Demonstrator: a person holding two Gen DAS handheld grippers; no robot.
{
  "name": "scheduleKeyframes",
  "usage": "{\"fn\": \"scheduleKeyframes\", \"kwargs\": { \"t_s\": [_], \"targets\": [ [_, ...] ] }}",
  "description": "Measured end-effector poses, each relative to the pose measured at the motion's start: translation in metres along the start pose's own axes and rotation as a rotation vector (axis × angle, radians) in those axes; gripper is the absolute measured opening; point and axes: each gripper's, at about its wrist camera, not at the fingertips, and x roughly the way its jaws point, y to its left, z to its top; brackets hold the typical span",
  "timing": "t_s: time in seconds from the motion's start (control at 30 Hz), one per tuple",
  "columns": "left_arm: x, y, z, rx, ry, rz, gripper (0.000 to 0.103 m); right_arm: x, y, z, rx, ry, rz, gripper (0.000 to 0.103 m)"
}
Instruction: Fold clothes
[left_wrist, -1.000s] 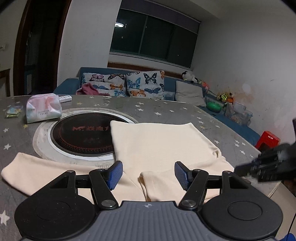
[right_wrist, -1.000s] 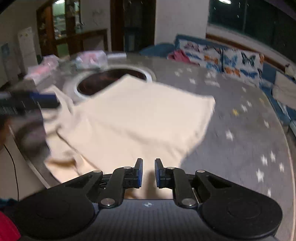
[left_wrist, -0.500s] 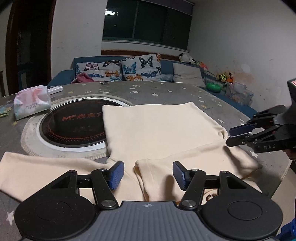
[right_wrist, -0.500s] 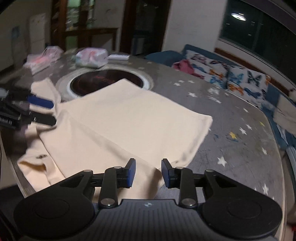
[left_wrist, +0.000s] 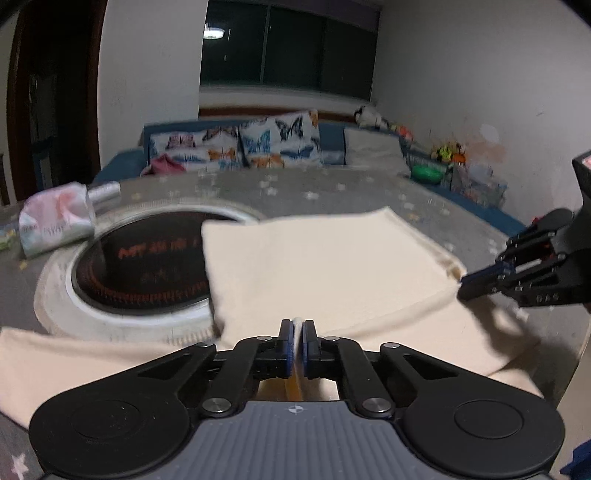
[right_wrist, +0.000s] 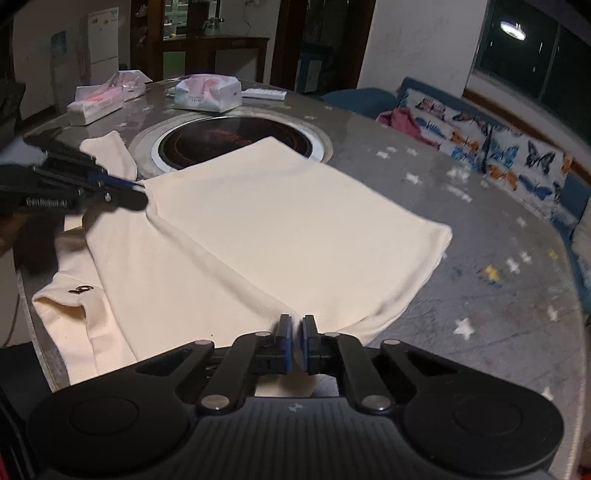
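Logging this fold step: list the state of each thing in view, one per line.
Left gripper: shut on the garment.
Right gripper: shut on the garment.
Garment: cream, lying on the table, one layer folded over.
Cooktop: inset in table, partly covered by garment.
Tissue pack: lying on table.

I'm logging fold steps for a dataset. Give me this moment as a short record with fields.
garment: cream top, partly folded, flat on the table
left tongs: shut on the cream top's near fold edge
right tongs: shut on the cream top's fold edge at the opposite end
sleeve: spread flat beside the cooktop
cooktop: round, set into the table, partly covered by the top
nearby: tissue pack
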Motion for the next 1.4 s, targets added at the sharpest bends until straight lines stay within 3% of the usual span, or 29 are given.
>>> {"fn": "scheduleKeyframes", "kwargs": {
  "t_s": [0.07,0.13,0.3,0.43,0.6,0.73,0.87,1.0,1.17,1.4],
  "targets": [
    [-0.001,-0.001,0.002,0.002,-0.021,-0.003,0.005,-0.004,-0.002,-0.001,0.028,-0.005,-0.02,0.004],
    [0.007,0.001,0.0,-0.001,0.012,0.008,0.008,-0.003,-0.005,-0.005,0.053,0.001,-0.027,0.004],
    [0.007,0.007,-0.003,-0.019,0.037,0.066,0.026,-0.003,-0.008,-0.009,0.084,-0.014,-0.043,0.007],
    [-0.015,0.005,0.001,-0.028,-0.017,0.035,0.026,-0.014,-0.004,-0.005,0.094,-0.052,-0.033,0.009],
    [-0.017,-0.014,-0.01,0.035,0.01,-0.038,0.026,-0.019,0.014,-0.009,0.078,-0.056,0.044,0.009],
    [-0.008,-0.016,-0.022,0.041,0.062,-0.036,0.026,-0.01,0.026,-0.014,0.055,-0.008,0.066,0.009],
    [-0.017,-0.009,-0.019,0.015,0.042,-0.022,0.026,-0.01,0.028,-0.008,0.045,-0.018,0.069,0.009],
    [-0.03,0.012,-0.016,-0.063,0.021,0.054,0.033,-0.005,0.029,0.01,0.04,-0.054,0.086,0.009],
    [-0.046,0.045,-0.016,-0.162,0.004,0.211,0.044,0.022,0.041,0.034,0.012,-0.057,0.142,0.009],
    [-0.073,0.104,-0.023,-0.322,-0.027,0.504,0.049,0.052,0.06,0.046,-0.037,-0.034,0.167,0.009]
  ]
}}
